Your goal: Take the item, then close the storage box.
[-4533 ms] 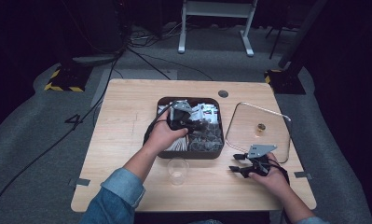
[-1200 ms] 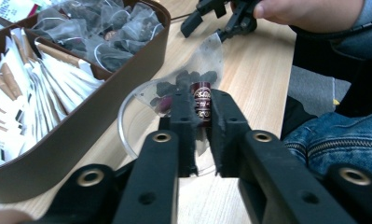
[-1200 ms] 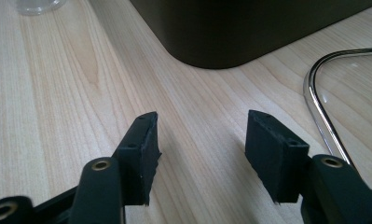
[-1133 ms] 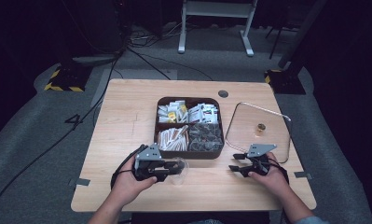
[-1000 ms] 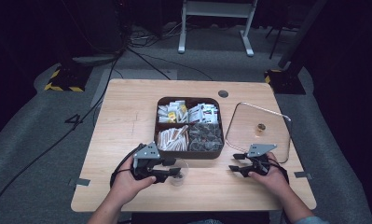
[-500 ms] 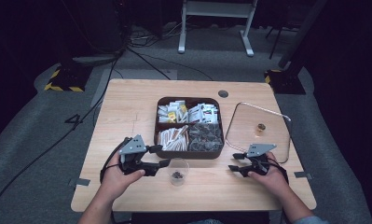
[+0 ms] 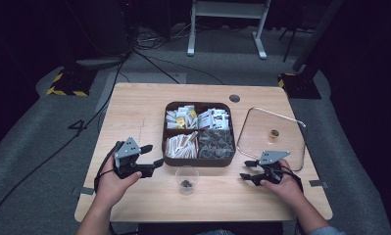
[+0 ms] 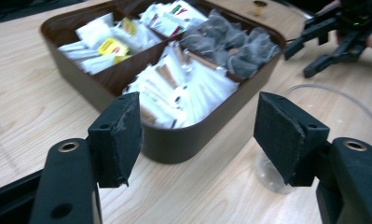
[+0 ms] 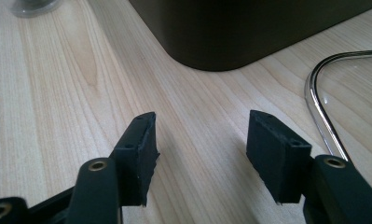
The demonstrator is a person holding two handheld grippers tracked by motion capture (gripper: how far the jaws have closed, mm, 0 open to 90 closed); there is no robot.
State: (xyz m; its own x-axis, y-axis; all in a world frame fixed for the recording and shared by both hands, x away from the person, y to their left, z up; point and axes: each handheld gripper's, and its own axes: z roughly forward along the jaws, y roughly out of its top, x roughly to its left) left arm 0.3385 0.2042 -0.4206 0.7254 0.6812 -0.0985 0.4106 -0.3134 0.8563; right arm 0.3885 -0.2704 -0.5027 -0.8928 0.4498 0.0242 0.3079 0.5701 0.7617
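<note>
Left gripper [image 7: 153, 155] has just been opening its foam-padded jaws, nothing between them, beside the small clear cup [image 7: 186, 179]. Right gripper [image 7: 248, 176] gapes empty over woodgrain. The left gripper view picks out paper sachets in the rounded brown tray [image 8: 188, 140].

A light wooden table [image 7: 134, 112] stands on grey carpet [image 7: 31, 147] in a dim room with dark surroundings. Black cables [image 7: 154, 68] trail across the floor. Behind the table stands a white metal frame [image 7: 227, 24]. Yellow-and-black striped blocks [image 7: 65, 85] sit at the table's far corners.
</note>
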